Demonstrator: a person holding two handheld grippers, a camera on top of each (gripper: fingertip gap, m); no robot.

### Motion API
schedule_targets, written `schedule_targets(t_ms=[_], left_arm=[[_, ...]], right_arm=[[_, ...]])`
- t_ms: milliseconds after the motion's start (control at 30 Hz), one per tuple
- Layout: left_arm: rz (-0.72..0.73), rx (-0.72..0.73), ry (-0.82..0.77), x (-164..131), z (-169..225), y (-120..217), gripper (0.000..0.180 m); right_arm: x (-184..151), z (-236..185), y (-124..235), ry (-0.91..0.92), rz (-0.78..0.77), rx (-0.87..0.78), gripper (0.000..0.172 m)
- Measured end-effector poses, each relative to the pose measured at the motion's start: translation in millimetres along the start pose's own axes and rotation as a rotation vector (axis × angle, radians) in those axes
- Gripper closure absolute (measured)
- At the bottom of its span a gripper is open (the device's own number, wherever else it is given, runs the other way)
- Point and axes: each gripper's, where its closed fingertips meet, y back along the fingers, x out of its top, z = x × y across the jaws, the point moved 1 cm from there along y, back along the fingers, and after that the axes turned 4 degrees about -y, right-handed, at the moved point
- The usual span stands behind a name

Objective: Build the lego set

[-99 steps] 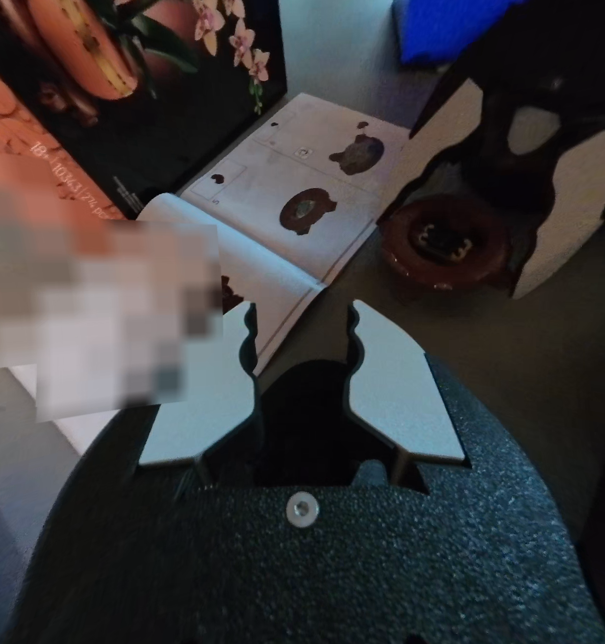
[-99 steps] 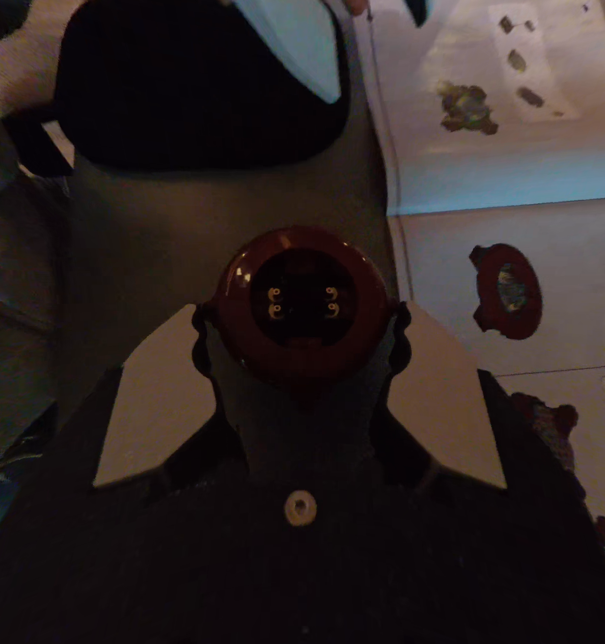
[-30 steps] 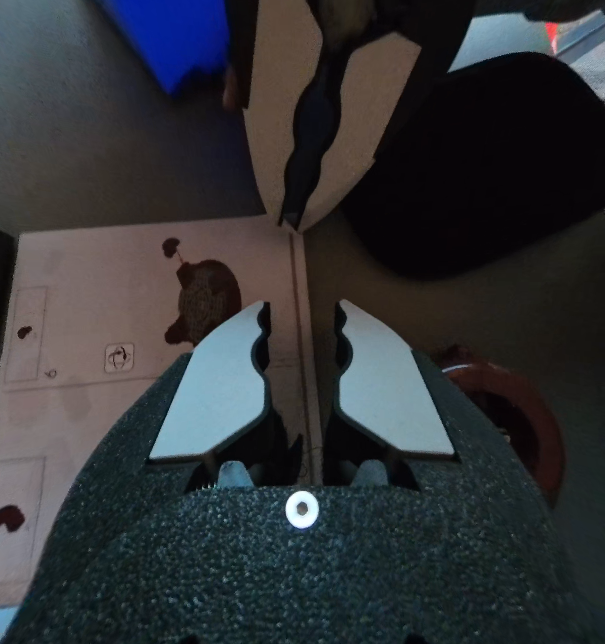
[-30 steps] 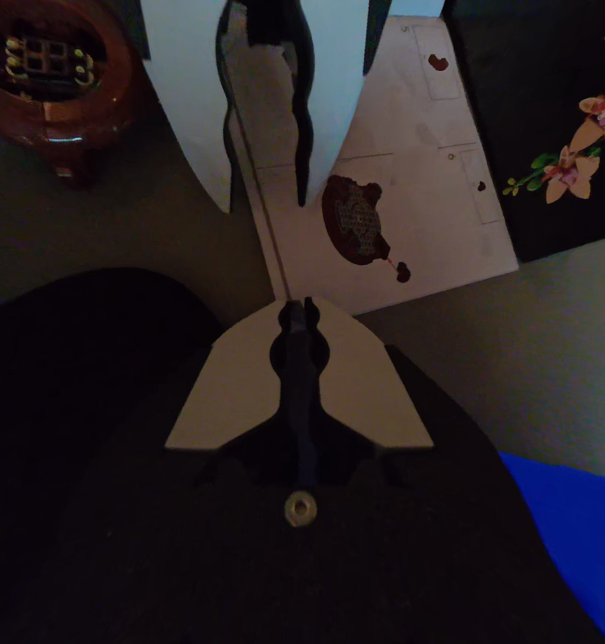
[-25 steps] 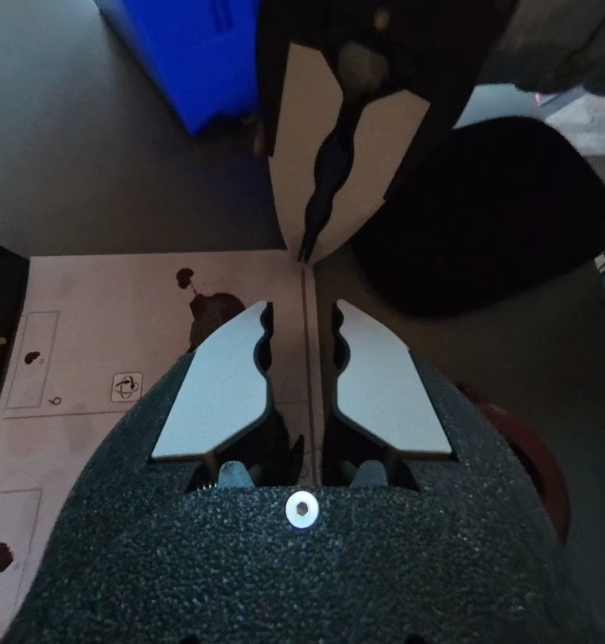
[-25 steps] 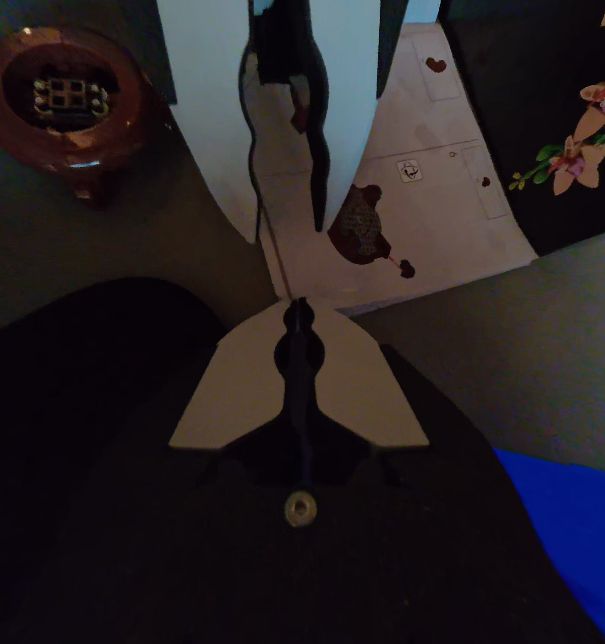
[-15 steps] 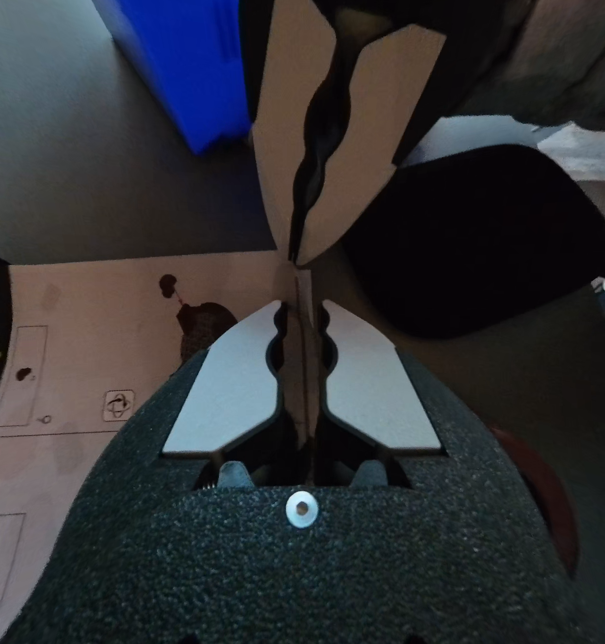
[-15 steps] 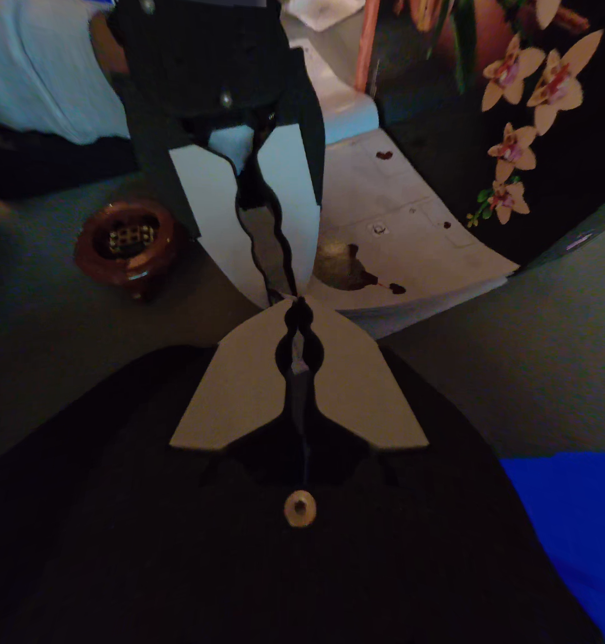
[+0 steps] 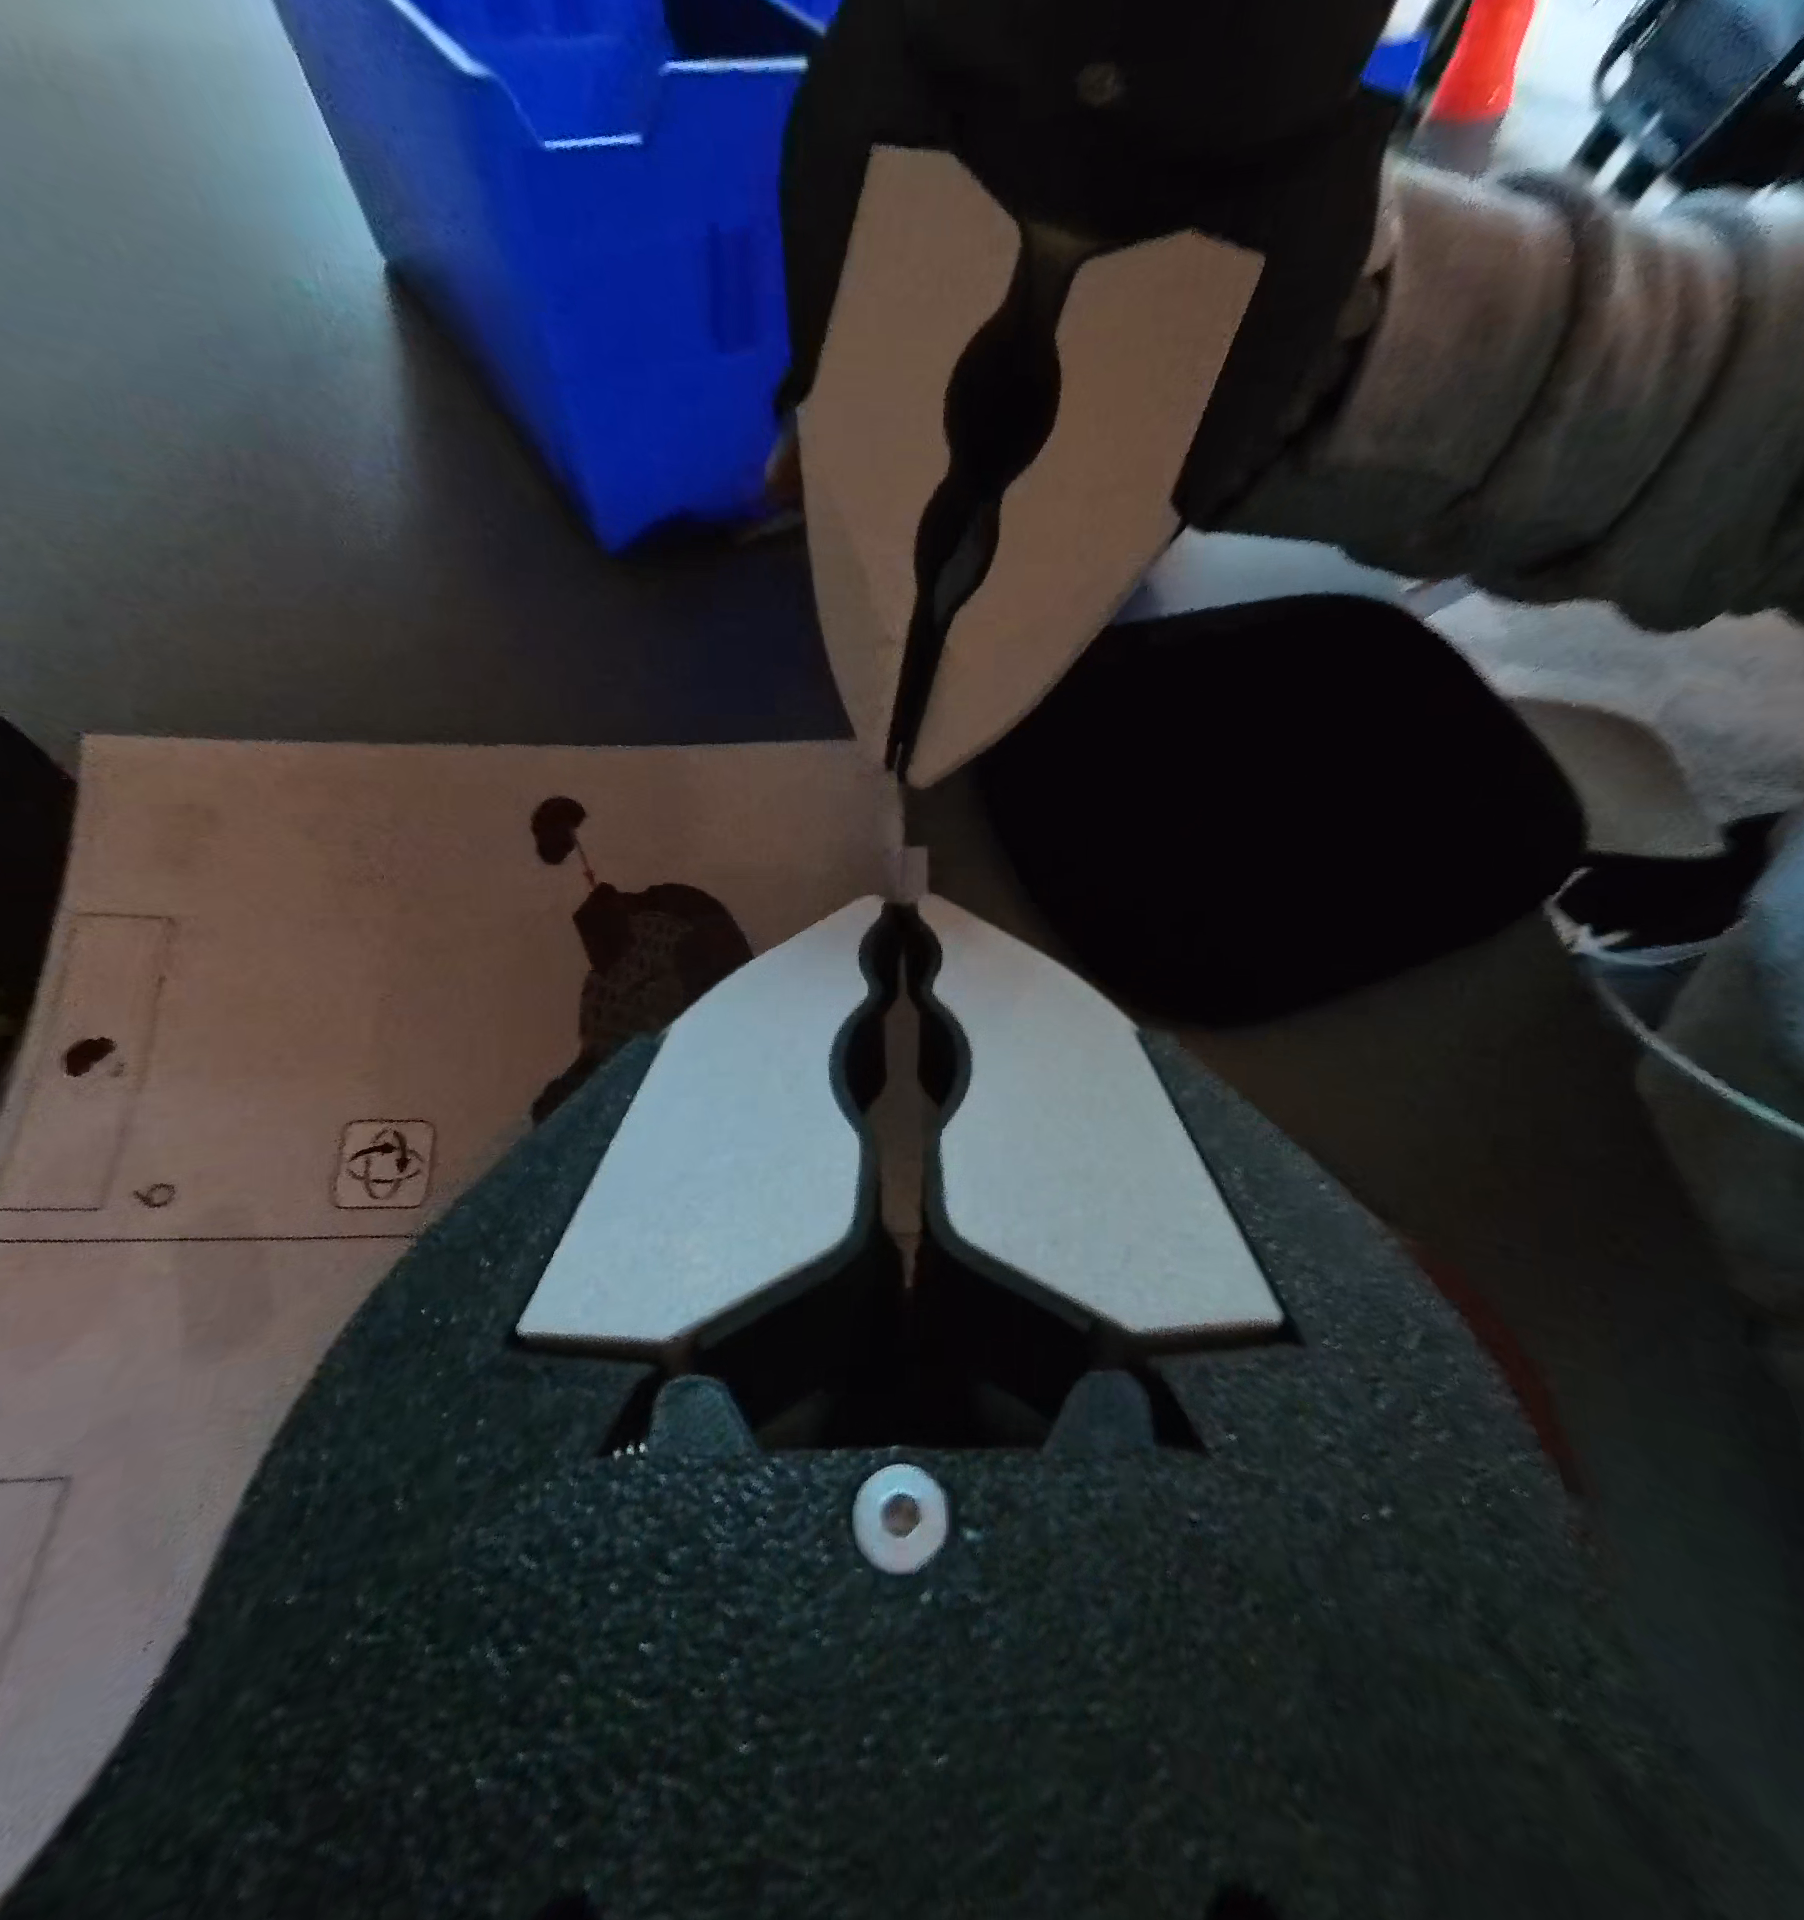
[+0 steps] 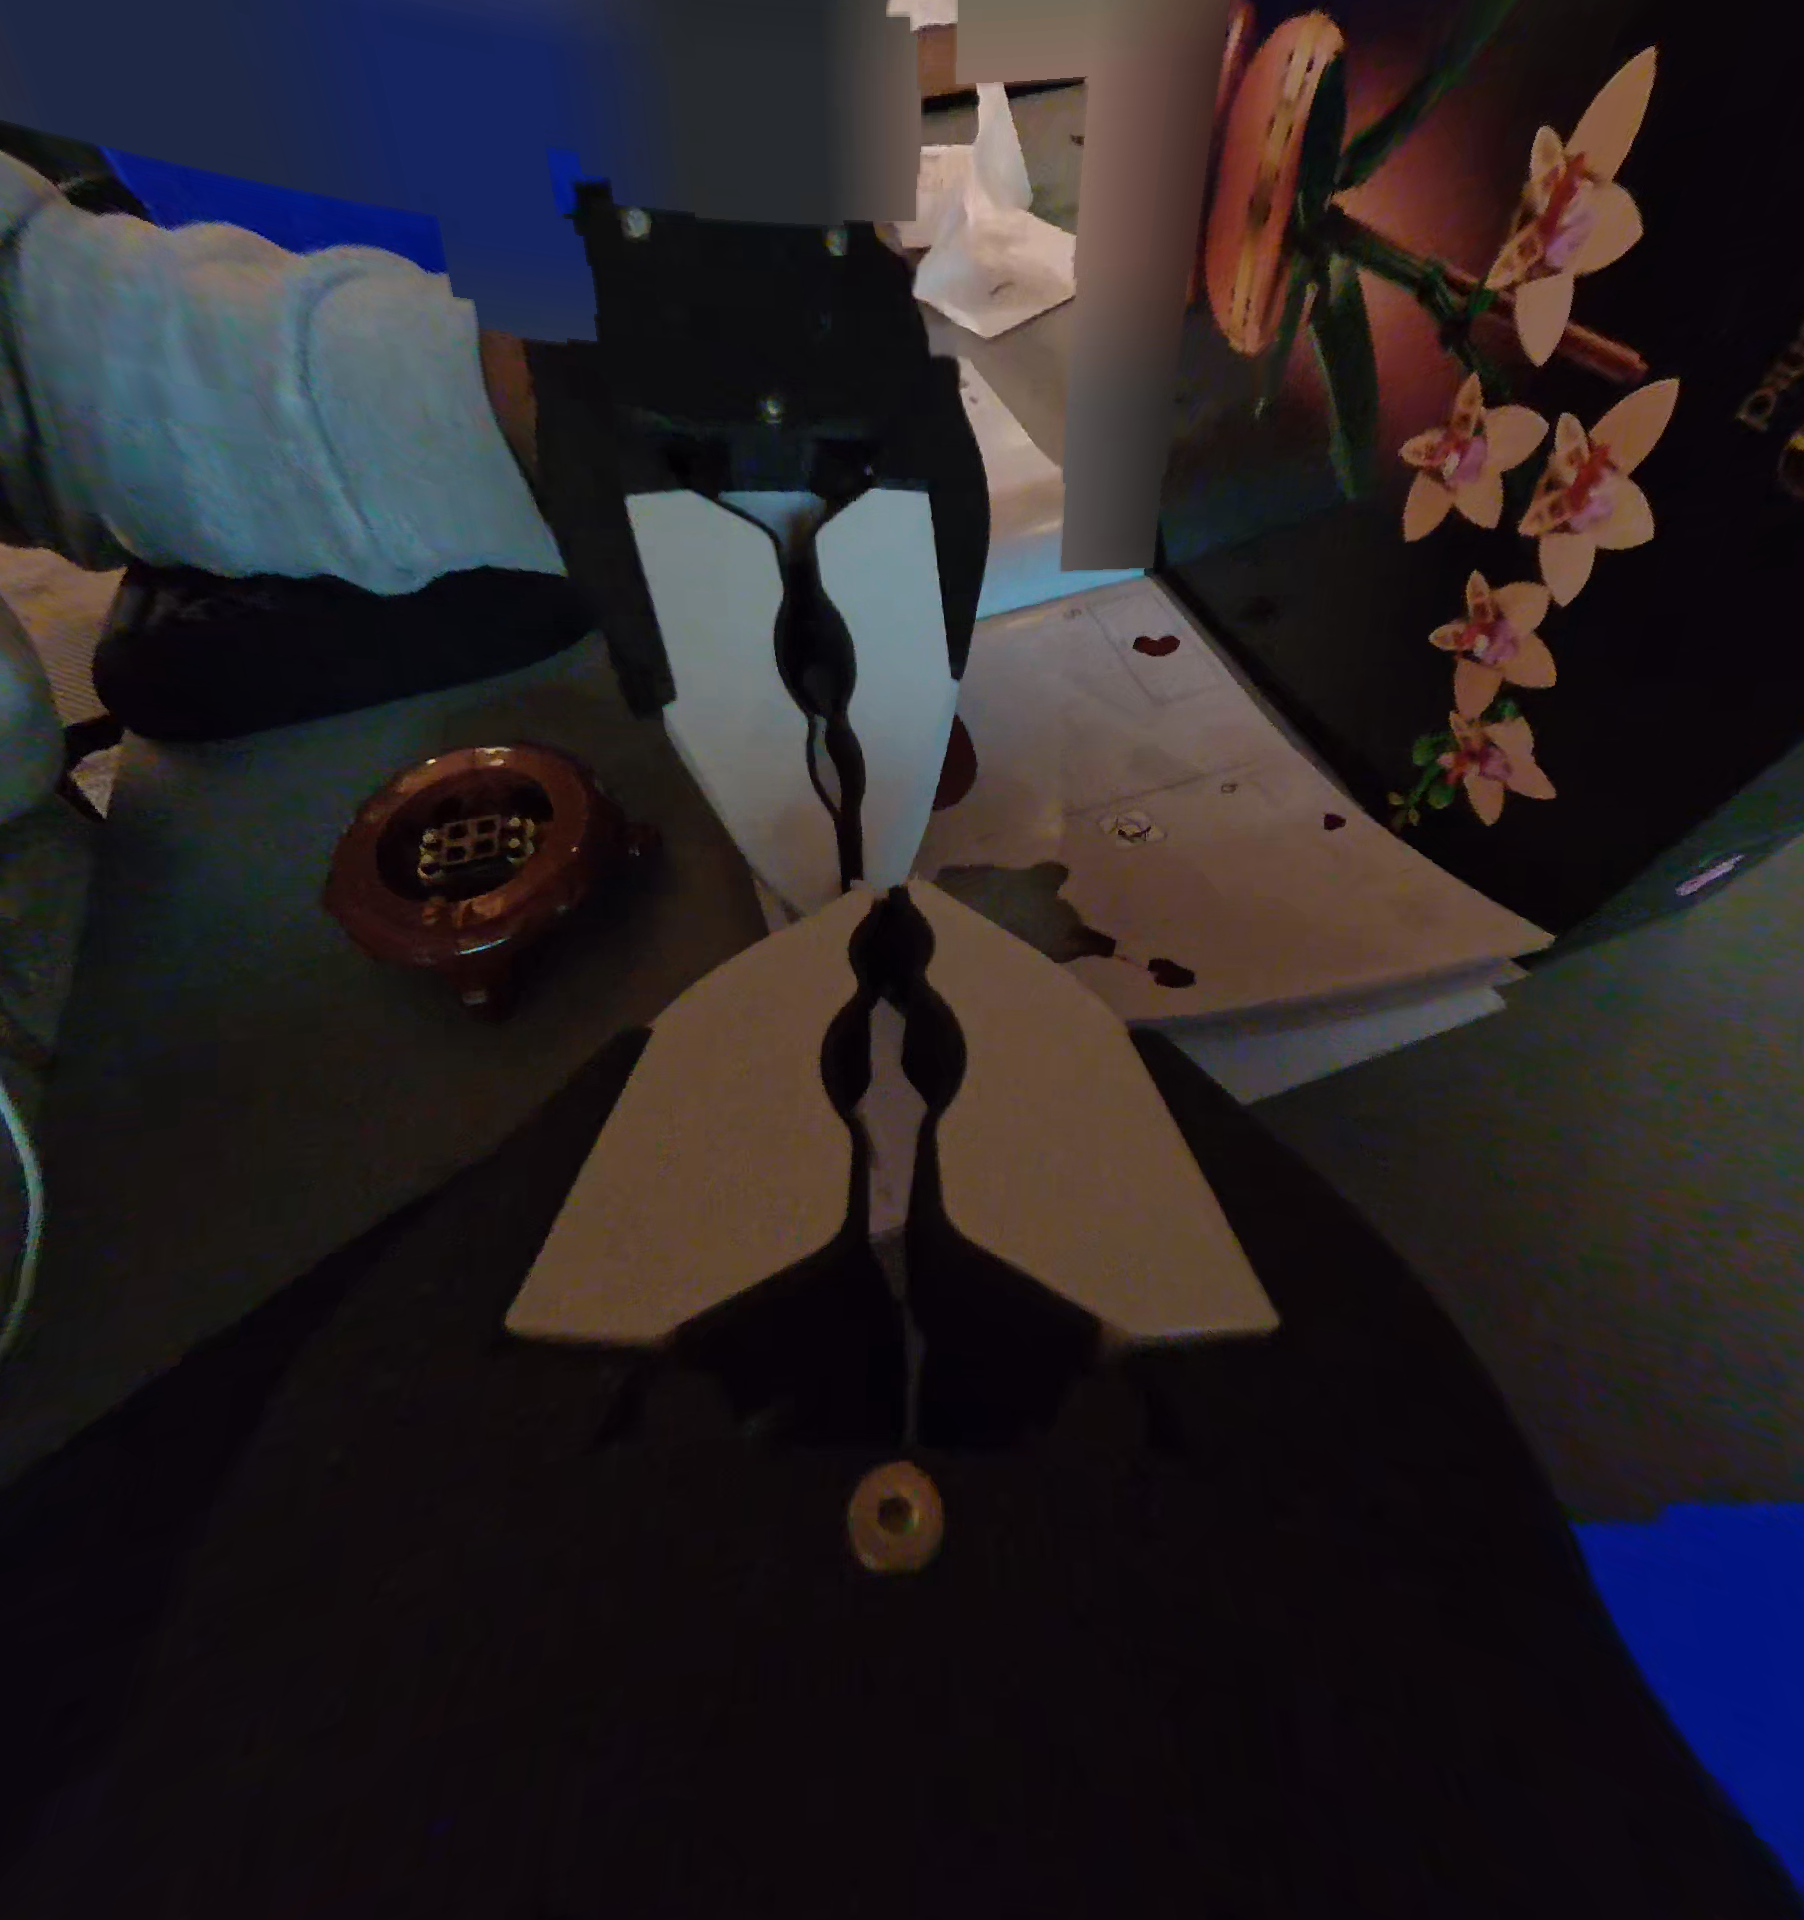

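Your left tongs [image 9: 903, 914] and right tongs [image 10: 887, 894] are both closed, tip to tip, pinching the thin edge of one page [image 9: 906, 852] raised off the open booklet [image 9: 358, 935] on the table [image 9: 150, 468]. A brown round piece [image 10: 472, 842] sits nearby, untouched.

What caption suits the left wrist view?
Two shut grippers pinch a page edge of an open booklet beside a blue bin.

You work in dim light; your right wrist view is darkest, its lower half almost black. Cool light falls from above. Wide-angle bending curves the edges, and far things blur.
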Motion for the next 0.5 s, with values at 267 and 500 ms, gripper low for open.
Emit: schedule_targets(t_ms=[267, 500], left_arm=[[0.078, -0.047, 0.078, 4.2, -0.4, 5.7, 0.18], [0.119, -0.067, 0.122, 6.8, -0.1, 9.1, 0.18]], right_arm=[[-0.3, 5.7, -0.2, -0.027, 0.022, -0.054, 0.169], [-4.0, 5.9, 0.8, -0.001, 0.02, -0.114, 0.168]])
